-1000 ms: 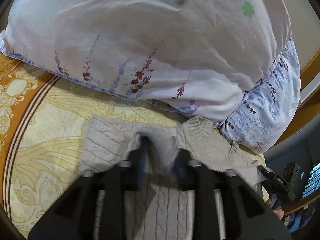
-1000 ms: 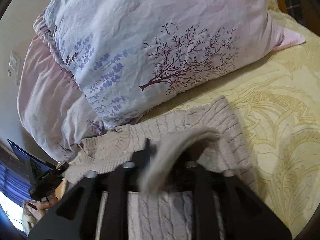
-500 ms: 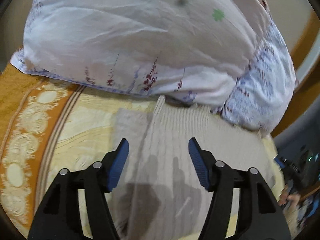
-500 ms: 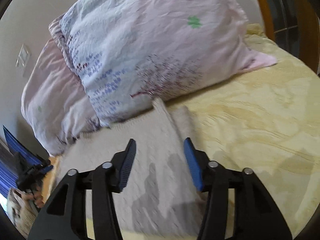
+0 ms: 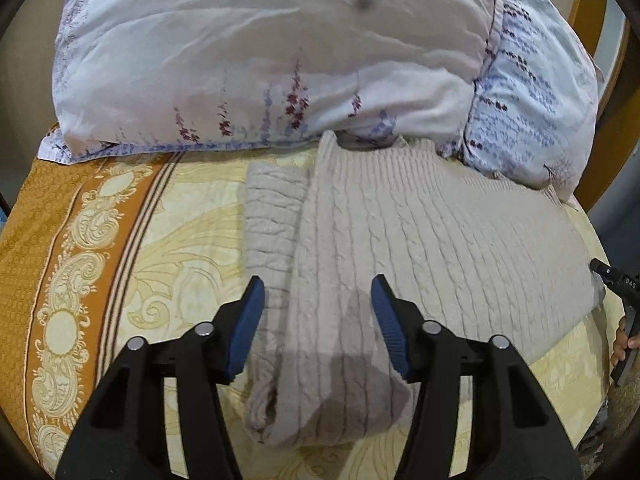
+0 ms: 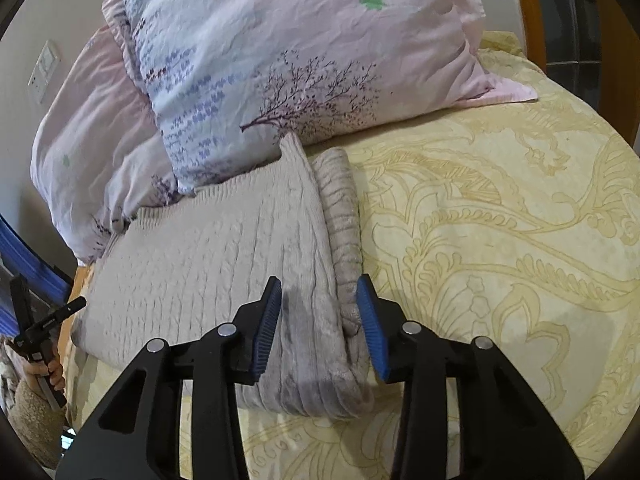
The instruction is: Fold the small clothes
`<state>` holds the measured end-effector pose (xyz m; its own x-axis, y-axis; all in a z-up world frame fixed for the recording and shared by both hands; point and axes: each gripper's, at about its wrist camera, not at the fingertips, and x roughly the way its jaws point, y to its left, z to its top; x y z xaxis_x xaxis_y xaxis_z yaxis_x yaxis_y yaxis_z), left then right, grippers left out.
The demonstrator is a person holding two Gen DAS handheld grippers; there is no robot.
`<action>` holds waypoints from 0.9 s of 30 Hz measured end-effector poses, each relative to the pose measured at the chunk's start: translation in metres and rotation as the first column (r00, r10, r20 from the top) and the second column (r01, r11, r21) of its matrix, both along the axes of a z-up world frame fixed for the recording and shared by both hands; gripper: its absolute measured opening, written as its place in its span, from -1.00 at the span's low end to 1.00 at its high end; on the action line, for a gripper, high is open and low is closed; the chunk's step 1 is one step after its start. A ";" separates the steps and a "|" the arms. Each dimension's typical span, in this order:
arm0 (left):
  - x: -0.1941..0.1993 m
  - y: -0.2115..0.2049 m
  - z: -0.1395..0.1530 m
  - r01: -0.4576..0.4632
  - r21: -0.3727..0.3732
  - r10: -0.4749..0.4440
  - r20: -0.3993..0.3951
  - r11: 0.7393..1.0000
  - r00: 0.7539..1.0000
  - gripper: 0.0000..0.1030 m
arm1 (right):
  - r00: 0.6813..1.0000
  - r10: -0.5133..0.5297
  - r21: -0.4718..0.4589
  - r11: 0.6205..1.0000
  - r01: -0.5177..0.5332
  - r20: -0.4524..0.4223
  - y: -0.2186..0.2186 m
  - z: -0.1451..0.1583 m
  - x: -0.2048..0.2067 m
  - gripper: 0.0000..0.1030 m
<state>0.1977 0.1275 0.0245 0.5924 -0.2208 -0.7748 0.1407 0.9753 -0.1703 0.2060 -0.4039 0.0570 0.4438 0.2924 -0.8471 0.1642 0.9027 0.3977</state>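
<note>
A beige cable-knit sweater (image 5: pixel 400 240) lies folded flat on the yellow patterned bedspread (image 5: pixel 168 248), its far edge against the pillows. A sleeve lies folded along its left side in the left wrist view. My left gripper (image 5: pixel 318 296) is open and empty, hovering over the sweater's near left corner. The sweater also shows in the right wrist view (image 6: pixel 208 248), with the other sleeve along its right side. My right gripper (image 6: pixel 318 296) is open and empty above the sweater's near right corner.
Two floral pillows (image 5: pixel 280 48) stand behind the sweater, also in the right wrist view (image 6: pixel 300 60). An orange ornamental border (image 5: pixel 52 260) runs along the bedspread's left. A wooden bed frame (image 6: pixel 532 12) rises at the back right. The other gripper and hand (image 6: pixel 36 344) show at each view's edge.
Both grippers let go of the sweater fabric, opened and pulled back toward me. The sweater now lies flat and folded over on the bed.
</note>
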 end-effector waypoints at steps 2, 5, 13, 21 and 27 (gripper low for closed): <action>-0.001 -0.002 -0.004 0.009 0.004 -0.009 -0.009 1.000 1.000 -0.15 | 1.000 0.006 -0.005 1.000 -0.006 0.010 0.001 0.001 -0.002 -0.37; 0.001 -0.005 -0.010 0.013 0.005 -0.013 -0.028 1.000 1.000 -0.22 | 1.000 0.019 -0.015 1.000 -0.019 0.017 0.002 0.003 -0.003 -0.39; 0.001 -0.003 -0.016 0.010 -0.012 -0.010 -0.041 1.000 0.999 -0.25 | 0.997 0.079 -0.088 0.993 -0.077 0.025 0.013 0.002 -0.004 -0.48; 0.001 -0.004 -0.016 0.009 -0.027 -0.010 -0.047 1.000 0.999 -0.29 | 0.996 0.087 -0.102 0.991 -0.084 0.030 0.016 0.000 -0.001 -0.72; 0.000 -0.002 -0.015 0.014 -0.086 -0.019 -0.064 0.996 0.998 -0.74 | 0.997 0.053 -0.071 0.996 -0.049 0.064 0.012 0.008 -0.004 -0.83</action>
